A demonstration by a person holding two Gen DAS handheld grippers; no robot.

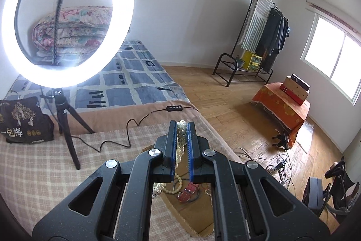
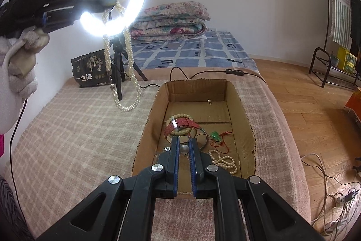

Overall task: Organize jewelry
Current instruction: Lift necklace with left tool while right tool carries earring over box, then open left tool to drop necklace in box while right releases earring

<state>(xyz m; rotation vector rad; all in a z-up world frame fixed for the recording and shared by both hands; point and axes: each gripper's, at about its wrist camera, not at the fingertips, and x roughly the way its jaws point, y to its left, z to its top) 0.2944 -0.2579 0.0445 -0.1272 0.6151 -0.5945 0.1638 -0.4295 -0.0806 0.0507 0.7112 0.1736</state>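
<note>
My left gripper (image 1: 182, 124) is shut on a long pearl necklace (image 1: 181, 134). In the right wrist view the left gripper (image 2: 114, 2) is raised high at the left, and the pearl necklace (image 2: 129, 53) hangs from it in long loops over the bed. My right gripper (image 2: 183, 139) hovers over a cardboard box (image 2: 246, 114), its jaws a narrow gap apart and empty. In the box lie a red watch (image 2: 178, 124), a beige bead bracelet (image 2: 180, 116), a metal bangle (image 2: 204, 139), a green pendant on red cord (image 2: 215, 136) and a cream bead string (image 2: 225, 160).
A lit ring light on a tripod (image 1: 67, 103) stands on the plaid blanket (image 2: 74, 128), beside a black snack bag (image 2: 91, 70). Its cable (image 1: 126, 130) crosses the bed. Folded quilts (image 2: 173, 19) lie far back. Wooden floor with cords is at the right.
</note>
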